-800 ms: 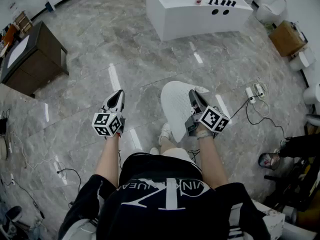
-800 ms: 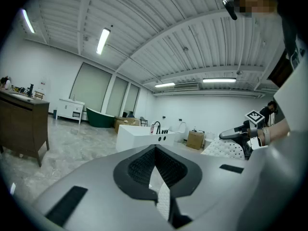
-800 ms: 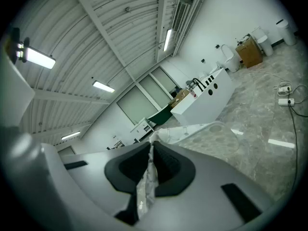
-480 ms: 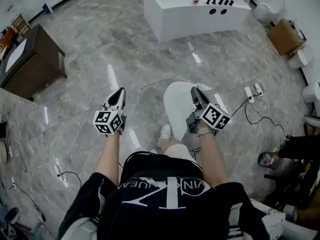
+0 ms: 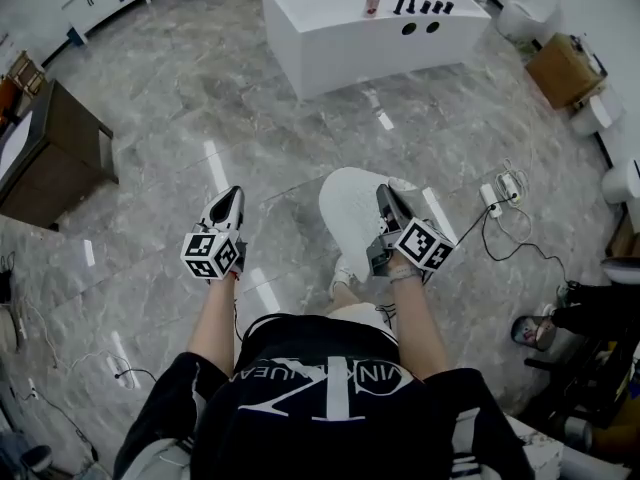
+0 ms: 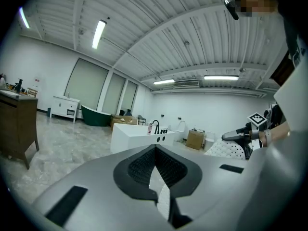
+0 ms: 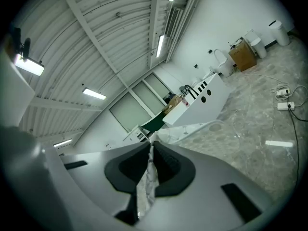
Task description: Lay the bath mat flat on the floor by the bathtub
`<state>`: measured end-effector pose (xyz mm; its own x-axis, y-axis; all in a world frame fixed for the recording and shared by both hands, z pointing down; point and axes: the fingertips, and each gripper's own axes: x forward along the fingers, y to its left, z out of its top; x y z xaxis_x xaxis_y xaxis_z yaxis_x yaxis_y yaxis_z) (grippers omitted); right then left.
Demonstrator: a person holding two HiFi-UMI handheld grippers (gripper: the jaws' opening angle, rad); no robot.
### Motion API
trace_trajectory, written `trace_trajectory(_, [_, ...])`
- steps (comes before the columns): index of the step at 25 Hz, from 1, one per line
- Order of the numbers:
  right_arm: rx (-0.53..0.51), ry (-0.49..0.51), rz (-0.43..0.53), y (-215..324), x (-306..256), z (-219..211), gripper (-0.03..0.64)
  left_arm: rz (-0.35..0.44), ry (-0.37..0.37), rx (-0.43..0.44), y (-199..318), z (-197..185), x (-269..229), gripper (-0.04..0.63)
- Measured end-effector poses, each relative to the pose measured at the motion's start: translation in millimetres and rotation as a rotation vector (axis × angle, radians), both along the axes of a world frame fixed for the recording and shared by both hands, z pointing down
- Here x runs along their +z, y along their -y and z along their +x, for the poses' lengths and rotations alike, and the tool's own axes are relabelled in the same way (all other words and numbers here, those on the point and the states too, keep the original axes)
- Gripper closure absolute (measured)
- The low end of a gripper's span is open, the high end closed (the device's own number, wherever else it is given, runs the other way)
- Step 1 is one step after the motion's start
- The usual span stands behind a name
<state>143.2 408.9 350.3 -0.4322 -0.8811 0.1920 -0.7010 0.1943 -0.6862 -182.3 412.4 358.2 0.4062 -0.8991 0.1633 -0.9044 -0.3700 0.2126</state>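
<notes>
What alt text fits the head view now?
The right gripper is shut on a white dotted oval bath mat over the grey marble floor; the left gripper is shut, empty. The white rectangular bathtub stands ahead.

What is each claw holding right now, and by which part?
The right claw pinches the white bath mat by its edge; the left claw is shut on nothing.

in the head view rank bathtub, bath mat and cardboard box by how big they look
1. bathtub
2. bath mat, held nearer the camera, partly behind the right gripper
3. cardboard box
</notes>
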Motion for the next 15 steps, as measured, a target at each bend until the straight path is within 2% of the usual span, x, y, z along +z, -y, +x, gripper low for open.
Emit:
trace_trajectory(5, [-0.022, -0.002, -0.043, 55.0, 14.8, 40.7, 0.580, -0.010, -0.007, -0.013, 68.0, 43.0, -0.6, 0.581])
trace_trajectory(15, [-0.048, -0.012, -0.052, 160.3, 12.5, 108.1, 0.580, -0.018, -0.005, 0.007, 180.6, 130.2, -4.1, 0.581])
